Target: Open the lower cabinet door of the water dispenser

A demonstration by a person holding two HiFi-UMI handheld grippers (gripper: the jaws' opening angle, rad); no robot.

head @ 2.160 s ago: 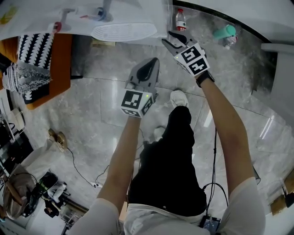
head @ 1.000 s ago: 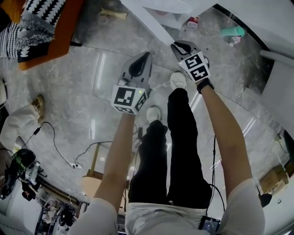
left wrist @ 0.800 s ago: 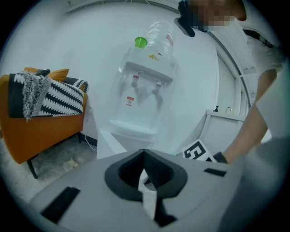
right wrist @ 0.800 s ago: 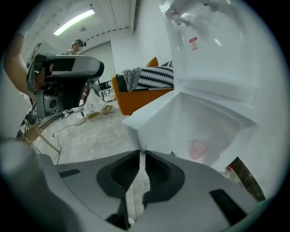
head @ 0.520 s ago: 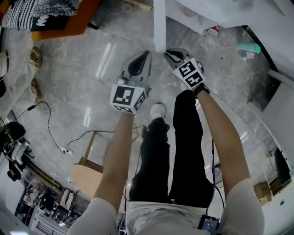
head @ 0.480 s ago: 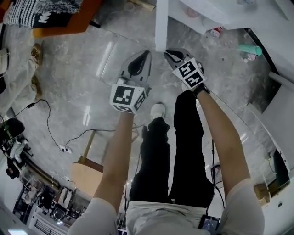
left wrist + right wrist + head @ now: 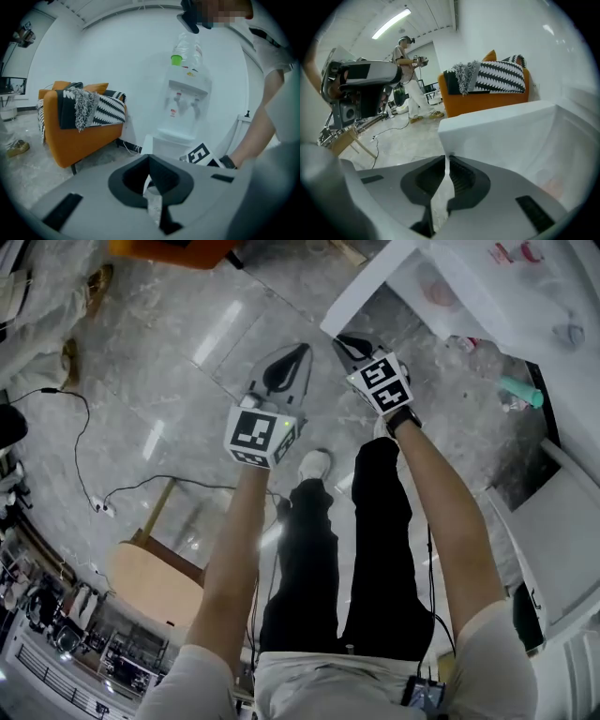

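The water dispenser (image 7: 186, 101) stands white against the wall with a bottle on top. Its lower cabinet door (image 7: 373, 285) is swung out, a white panel seen from above. My right gripper (image 7: 345, 339) is at the door's free edge. In the right gripper view the door (image 7: 511, 126) fills the right side, and the right gripper (image 7: 447, 157) is shut on its thin edge. My left gripper (image 7: 298, 352) hangs beside it to the left, off the door. In its own view the left gripper (image 7: 149, 159) is shut with nothing in it.
An orange armchair (image 7: 79, 124) with a black-and-white throw stands left of the dispenser. A teal cup (image 7: 520, 392) lies on the floor by the wall. Cables (image 7: 122, 498) and a wooden stool (image 7: 155, 577) are behind left. A person (image 7: 410, 79) stands farther off.
The door has swung further out from the dispenser with my right gripper on its edge. Both grippers have travelled sideways together, the left staying shut and empty.
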